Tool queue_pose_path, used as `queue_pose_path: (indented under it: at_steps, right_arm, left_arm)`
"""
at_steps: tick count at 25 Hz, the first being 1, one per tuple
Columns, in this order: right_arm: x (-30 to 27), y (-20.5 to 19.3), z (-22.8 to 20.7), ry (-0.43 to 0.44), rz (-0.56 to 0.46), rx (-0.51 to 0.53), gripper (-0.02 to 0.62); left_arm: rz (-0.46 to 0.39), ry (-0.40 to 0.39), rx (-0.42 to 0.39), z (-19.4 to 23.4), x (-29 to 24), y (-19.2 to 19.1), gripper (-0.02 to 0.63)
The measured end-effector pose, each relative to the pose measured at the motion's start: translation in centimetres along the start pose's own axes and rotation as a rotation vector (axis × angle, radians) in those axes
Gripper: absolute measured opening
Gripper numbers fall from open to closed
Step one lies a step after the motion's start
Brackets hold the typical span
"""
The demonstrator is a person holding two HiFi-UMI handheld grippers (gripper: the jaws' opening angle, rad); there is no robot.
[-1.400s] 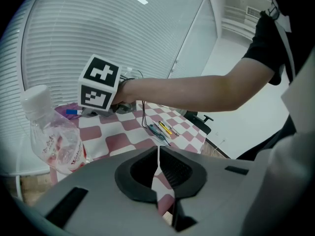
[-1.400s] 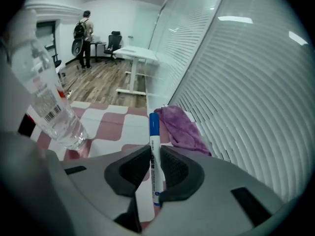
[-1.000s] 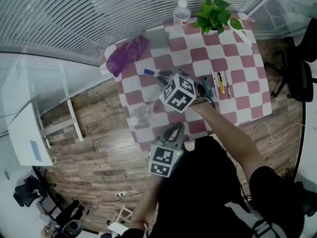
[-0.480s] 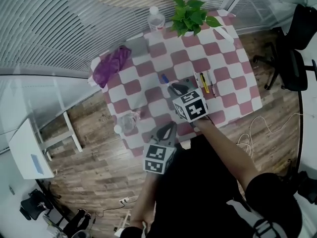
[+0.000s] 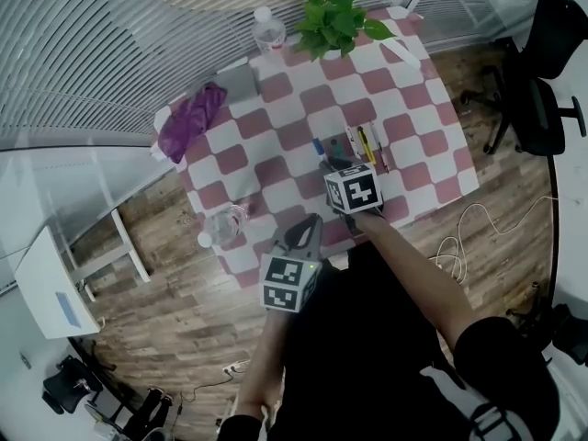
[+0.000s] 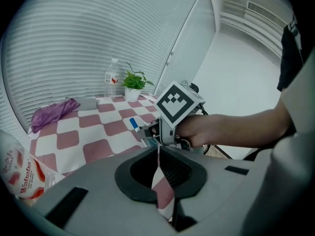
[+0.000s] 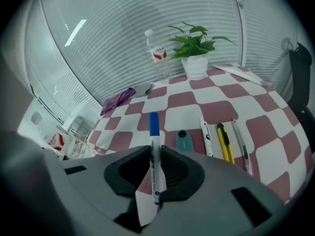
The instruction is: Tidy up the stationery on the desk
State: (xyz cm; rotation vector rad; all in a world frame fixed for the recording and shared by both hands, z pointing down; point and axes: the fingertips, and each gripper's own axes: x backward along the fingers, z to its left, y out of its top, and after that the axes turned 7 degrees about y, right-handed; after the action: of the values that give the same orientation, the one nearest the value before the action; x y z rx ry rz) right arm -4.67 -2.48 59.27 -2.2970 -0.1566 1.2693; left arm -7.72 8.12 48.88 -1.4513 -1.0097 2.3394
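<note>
One blue-capped marker [image 7: 154,132] is clamped in the right gripper [image 7: 155,154] above the near side of the checked table [image 7: 231,90], left of a yellow cutter [image 7: 225,142]. Light, stiff and smooth, it may swivel, so a mid-barrel hold looks best. The left gripper [image 6: 158,156] hangs closed and empty.

right tool [image 7: 156,167] moved marker [image 7: 154,141] nearer pens [image 7: 205,136]

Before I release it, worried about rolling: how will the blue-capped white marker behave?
The blue-capped white marker looks stiff and round, so it would probably roll on the flat checked tablecloth. The right gripper pinches only its lower half, so it may pivot.
</note>
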Motion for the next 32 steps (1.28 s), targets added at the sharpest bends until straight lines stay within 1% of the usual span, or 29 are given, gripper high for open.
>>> queue_pose_path:
  at_steps: [3, 5, 10, 19, 25, 32]
  right_arm:
    - [-1.0, -0.7, -0.7, -0.007, 0.017, -0.048, 0.084]
    - [-1.4, -0.8, -1.0, -0.024, 0.033, -0.062, 0.084]
    - [-2.0, -1.0, -1.5, -0.060, 0.068, -0.061, 0.084]
    - [-2.6, -1.2, -1.7, -0.091, 0.060, -0.067, 0.086]
    - [-2.2, -0.7, -1.3, -0.090, 0.046, -0.042, 0.133]
    - [-1.9, -0.8, -1.1, -0.084, 0.047, -0.017, 0.135]
  left_arm:
    - [0.004, 0.008, 0.009, 0.4, 0.1, -0.1, 0.040]
    - [0.009, 0.014, 0.013, 0.7, 0.1, -0.3, 0.040]
    - [0.006, 0.023, 0.025, 1.2, 0.5, -0.7, 0.040]
    - [0.002, 0.041, 0.039, 2.3, 1.3, -1.2, 0.040]
    - [0.003, 0.044, 0.041, 2.5, 1.5, -1.4, 0.040]
    - [0.001, 0.041, 0.036, 2.0, 1.4, -1.2, 0.041]
